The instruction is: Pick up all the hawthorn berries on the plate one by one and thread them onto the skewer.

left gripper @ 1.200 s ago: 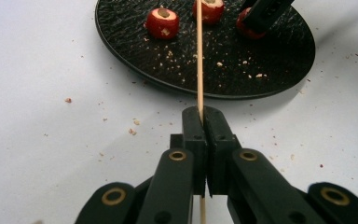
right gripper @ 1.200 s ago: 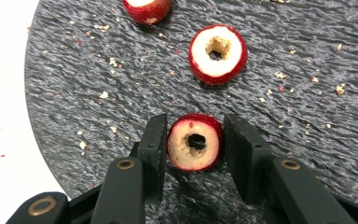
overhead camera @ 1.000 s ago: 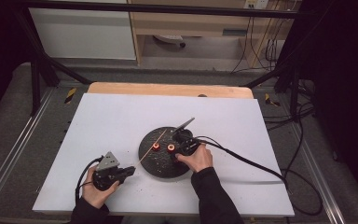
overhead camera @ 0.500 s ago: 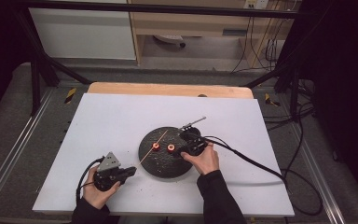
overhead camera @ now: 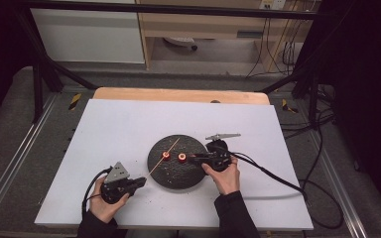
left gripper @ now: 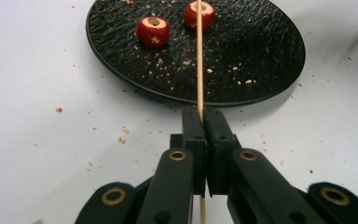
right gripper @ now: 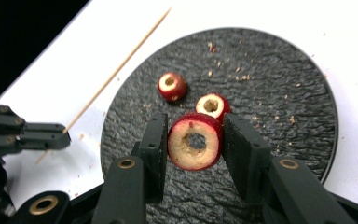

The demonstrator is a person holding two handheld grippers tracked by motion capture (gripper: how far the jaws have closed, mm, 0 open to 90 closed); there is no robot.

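The left gripper [left gripper: 204, 122] is pinching a thin wooden skewer [left gripper: 199, 60] between fully closed jaws, the stick reaching forward over the near edge of the black plate [left gripper: 261, 60]. The right gripper [right gripper: 195, 142] is holding a cored red fruit piece [right gripper: 195, 141] between its jaws, hole facing the camera, above the plate, where two more cored pieces [right gripper: 172, 86] are lying near the middle. The likely next step is threading the held piece onto the stick, and that is where trouble could be starting: the skewer is slim and gripped near one end, so its free tip could be wobbling or bending off the hole, and a hard push could be splitting the soft ring or slipping it from the pads. In the high view, the left hand [overhead camera: 104, 206] is resting low near the table's front edge, while the right hand [overhead camera: 225, 174] is lying beside the plate's right rim, its gripper pointing left across the plate.
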